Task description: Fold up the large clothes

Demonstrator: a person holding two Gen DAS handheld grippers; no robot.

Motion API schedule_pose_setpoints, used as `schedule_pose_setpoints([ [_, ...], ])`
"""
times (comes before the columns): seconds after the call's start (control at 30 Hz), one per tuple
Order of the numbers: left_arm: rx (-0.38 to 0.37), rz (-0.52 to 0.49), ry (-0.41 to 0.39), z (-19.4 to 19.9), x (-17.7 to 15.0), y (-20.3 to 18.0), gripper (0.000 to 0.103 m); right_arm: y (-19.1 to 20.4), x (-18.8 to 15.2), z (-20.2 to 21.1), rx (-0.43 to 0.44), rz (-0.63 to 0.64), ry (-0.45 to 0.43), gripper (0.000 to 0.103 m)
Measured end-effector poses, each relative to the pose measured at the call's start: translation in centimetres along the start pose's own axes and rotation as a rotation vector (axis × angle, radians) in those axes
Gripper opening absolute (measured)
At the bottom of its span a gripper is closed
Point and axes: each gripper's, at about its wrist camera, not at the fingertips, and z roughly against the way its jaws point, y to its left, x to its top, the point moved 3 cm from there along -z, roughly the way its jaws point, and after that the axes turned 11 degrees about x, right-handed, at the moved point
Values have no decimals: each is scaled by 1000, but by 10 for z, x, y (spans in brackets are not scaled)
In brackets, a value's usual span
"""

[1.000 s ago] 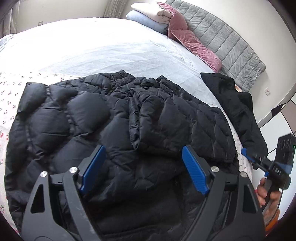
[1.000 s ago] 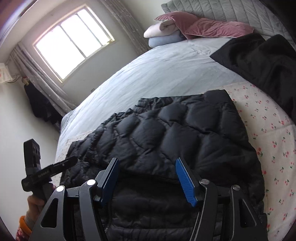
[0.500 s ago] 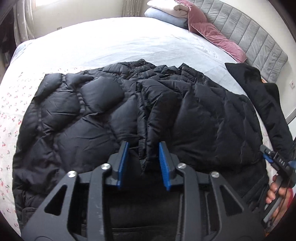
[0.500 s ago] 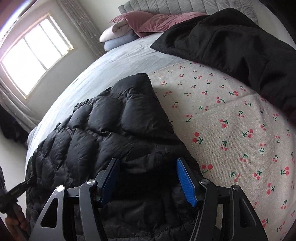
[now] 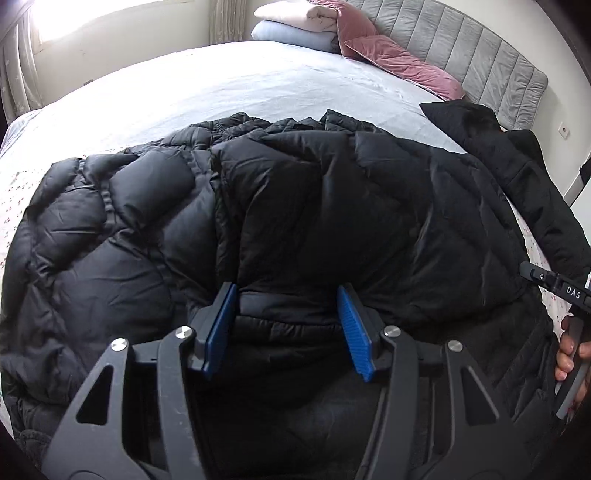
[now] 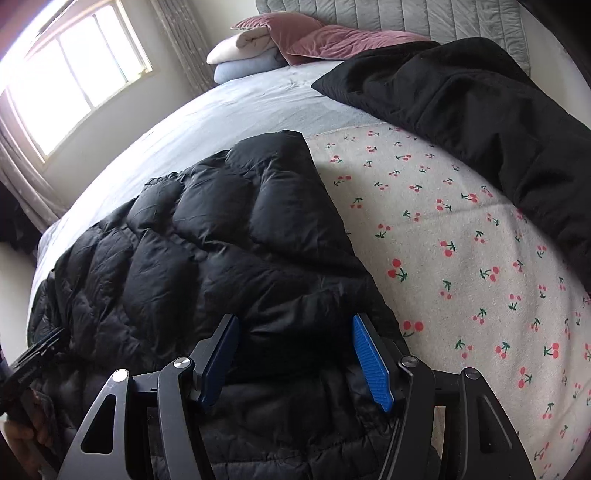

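A black puffer jacket lies spread on the bed, its sides folded inward; it also shows in the right wrist view. My left gripper is open, its blue pads over the jacket's near middle with fabric between them, not pinched. My right gripper is open over the jacket's right near edge, beside the cherry-print sheet. The right gripper's body also shows at the right edge of the left wrist view.
A second black garment lies on the bed's right side, also in the left wrist view. Pink pillows and folded blankets sit at the grey headboard. A window is far left.
My left gripper, nearly shut on a jacket fold half a second ago, has opened wide and the fold lies flat. My right gripper stayed open and moved closer to the jacket's right edge.
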Motion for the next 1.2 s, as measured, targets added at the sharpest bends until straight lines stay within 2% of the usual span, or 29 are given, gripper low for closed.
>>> schedule_pose_setpoints([
  [0.03,-3,-5,2,10,-2,1,65,0,-1,8,14,3,0,64],
  [0.07,-3,-14,5,21,-6,2,79,1,-3,18,31,5,0,64],
  [0.1,-2,-27,-2,34,-10,4,84,3,-6,28,53,8,1,64],
  [0.17,4,-63,-16,59,-22,7,84,6,-13,50,86,22,13,69],
  [0.33,49,-154,8,115,-60,22,86,9,-43,109,153,78,35,78],
  [0.43,67,-167,16,144,-85,34,88,9,-67,140,171,115,55,82],
  [0.6,54,-181,69,180,-134,60,90,-6,-113,177,197,164,76,83],
  [0.8,20,-103,113,208,-182,106,90,-33,-155,192,211,127,107,83],
  [1.0,-58,56,167,211,-221,151,90,-50,-184,194,235,71,125,84],
  [1.1,-56,94,165,209,-233,165,90,-56,-193,194,237,41,127,83],
  [1.2,-52,121,160,207,-228,172,90,-54,-196,195,232,35,125,83],
])
